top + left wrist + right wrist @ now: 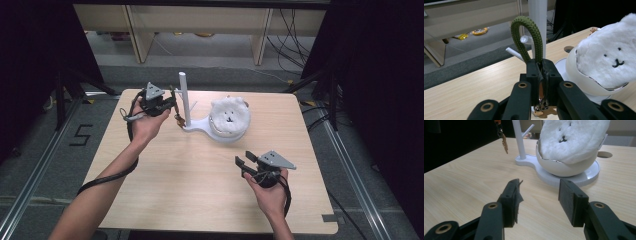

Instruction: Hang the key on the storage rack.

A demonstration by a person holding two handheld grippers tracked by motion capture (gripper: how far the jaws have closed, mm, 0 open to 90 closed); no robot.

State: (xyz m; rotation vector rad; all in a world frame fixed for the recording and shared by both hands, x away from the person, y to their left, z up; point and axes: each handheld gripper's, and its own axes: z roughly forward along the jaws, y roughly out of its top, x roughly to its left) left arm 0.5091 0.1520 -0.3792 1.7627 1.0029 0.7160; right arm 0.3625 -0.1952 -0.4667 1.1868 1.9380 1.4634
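Observation:
My left gripper (171, 103) is shut on a green braided cord loop (529, 32) that sticks up from between its jaws, and a small metal charm (539, 110) hangs below them. The loop is right in front of the white pole (537, 22) of a stand, close to a short side peg (526, 39). In the high view the keychain (177, 119) dangles just left of the pole (183, 95). My right gripper (244, 163) rests low over the table's near right, open, with nothing between its fingers, and it faces the stand's base (531, 161).
A white plush bear face (229, 115) lies in a white bowl (564, 168) on the stand's round base, right of the pole. The wooden table (190, 185) has a small round hole (604, 154) near its far edge. Dark frames and cables stand around the table.

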